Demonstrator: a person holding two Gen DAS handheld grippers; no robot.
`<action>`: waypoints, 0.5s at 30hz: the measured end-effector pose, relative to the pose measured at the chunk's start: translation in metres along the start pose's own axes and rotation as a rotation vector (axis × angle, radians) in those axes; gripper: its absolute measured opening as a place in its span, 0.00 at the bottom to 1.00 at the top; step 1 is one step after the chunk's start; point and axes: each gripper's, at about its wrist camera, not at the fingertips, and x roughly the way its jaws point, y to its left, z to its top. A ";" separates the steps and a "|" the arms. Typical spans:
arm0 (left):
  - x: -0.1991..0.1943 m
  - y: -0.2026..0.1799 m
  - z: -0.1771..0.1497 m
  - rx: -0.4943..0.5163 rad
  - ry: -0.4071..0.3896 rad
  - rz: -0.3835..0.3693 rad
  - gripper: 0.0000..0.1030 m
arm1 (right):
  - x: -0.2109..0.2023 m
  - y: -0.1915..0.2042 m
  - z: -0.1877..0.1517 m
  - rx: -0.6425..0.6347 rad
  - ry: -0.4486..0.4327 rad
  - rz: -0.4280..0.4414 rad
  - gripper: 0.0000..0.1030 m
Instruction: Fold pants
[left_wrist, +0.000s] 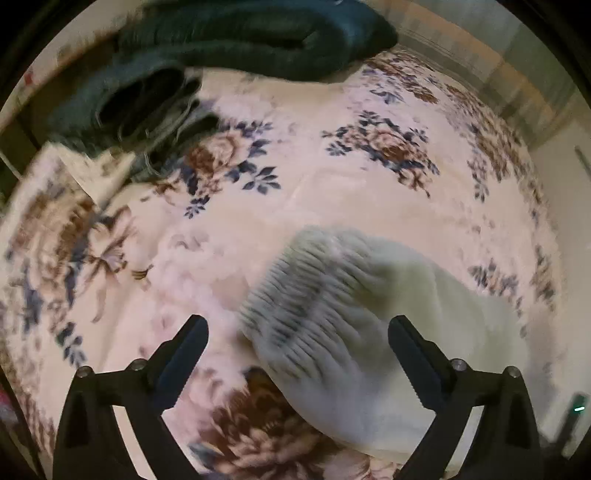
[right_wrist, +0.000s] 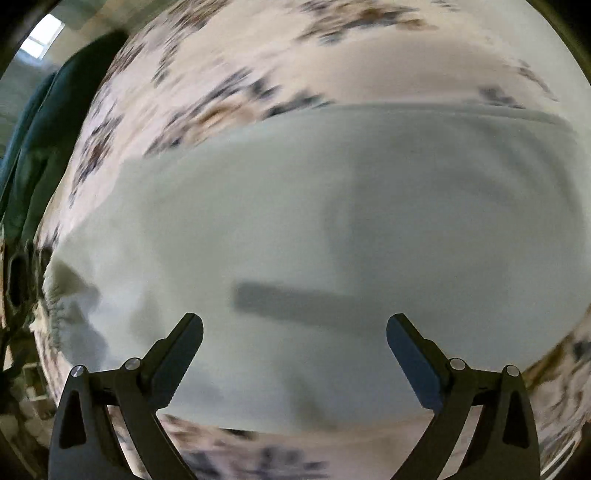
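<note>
Both grippers, left gripper (left_wrist: 297, 328) and right gripper (right_wrist: 294, 326), hang spread and empty just above the white pants (right_wrist: 295, 229), soft, light knit best pinched at the ribbed waistband (left_wrist: 295, 295) ahead.
</note>
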 end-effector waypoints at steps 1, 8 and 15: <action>0.000 0.011 0.009 -0.009 0.005 -0.024 0.93 | 0.005 0.016 -0.003 0.002 0.021 0.011 0.99; 0.042 0.018 0.050 0.093 0.153 -0.209 0.93 | 0.027 0.092 -0.014 0.019 0.100 0.006 0.96; 0.103 -0.027 0.056 0.273 0.303 -0.300 0.23 | 0.019 0.147 -0.015 -0.080 0.107 0.033 0.81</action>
